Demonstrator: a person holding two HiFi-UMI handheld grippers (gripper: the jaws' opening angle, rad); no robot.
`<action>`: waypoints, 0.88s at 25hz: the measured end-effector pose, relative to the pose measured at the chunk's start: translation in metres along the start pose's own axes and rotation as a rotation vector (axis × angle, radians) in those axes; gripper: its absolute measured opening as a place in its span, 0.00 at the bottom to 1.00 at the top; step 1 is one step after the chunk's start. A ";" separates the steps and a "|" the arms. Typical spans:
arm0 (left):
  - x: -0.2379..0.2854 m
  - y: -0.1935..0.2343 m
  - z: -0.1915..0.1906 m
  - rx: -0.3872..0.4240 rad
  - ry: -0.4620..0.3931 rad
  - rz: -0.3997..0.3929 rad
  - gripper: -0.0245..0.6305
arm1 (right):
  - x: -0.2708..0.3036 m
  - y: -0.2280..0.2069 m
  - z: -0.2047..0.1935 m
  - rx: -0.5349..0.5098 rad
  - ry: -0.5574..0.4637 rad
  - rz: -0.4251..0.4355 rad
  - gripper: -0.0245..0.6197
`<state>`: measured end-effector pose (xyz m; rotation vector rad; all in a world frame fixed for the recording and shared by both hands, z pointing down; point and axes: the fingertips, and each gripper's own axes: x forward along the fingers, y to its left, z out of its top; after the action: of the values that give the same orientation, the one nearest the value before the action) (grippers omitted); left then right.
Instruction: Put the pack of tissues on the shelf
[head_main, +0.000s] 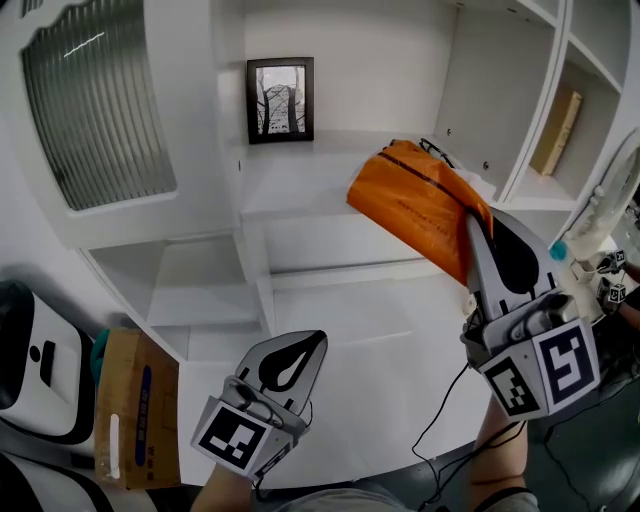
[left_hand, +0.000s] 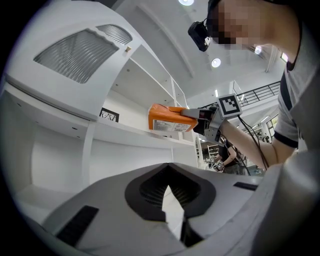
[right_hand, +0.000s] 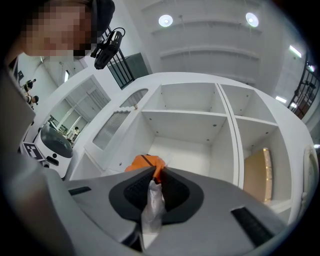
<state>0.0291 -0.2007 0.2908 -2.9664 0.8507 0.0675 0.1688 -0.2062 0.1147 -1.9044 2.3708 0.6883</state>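
Observation:
The orange pack of tissues (head_main: 415, 205) hangs tilted just over the white shelf board (head_main: 290, 190), right of the middle. My right gripper (head_main: 478, 228) is shut on the pack's near end. In the right gripper view the pads pinch the clear plastic seam (right_hand: 151, 200), and the orange pack (right_hand: 144, 162) shows beyond them. The left gripper view shows the pack (left_hand: 167, 120) low over the shelf edge (left_hand: 125, 131), held by the right gripper (left_hand: 202, 120); whether it touches I cannot tell. My left gripper (head_main: 312, 345) is low over the white counter, shut and holding nothing.
A framed picture (head_main: 280, 98) stands at the back of the shelf, left of the pack. A wooden board (head_main: 558, 130) leans in the right compartment. A cardboard box (head_main: 140, 410) and a white machine (head_main: 30, 370) sit at the lower left. A black cable (head_main: 445, 410) hangs by the counter's edge.

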 end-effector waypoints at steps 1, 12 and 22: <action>0.001 0.001 0.001 0.006 -0.009 0.006 0.08 | 0.002 -0.002 0.000 -0.001 -0.002 0.003 0.09; 0.018 0.010 0.012 0.044 -0.047 0.057 0.08 | 0.026 -0.022 -0.004 0.011 -0.012 0.041 0.09; 0.020 0.016 0.009 0.047 -0.037 0.098 0.08 | 0.036 -0.029 -0.007 0.022 -0.033 0.063 0.10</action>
<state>0.0370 -0.2239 0.2800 -2.8699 0.9791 0.1043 0.1881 -0.2462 0.1010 -1.8030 2.4175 0.6889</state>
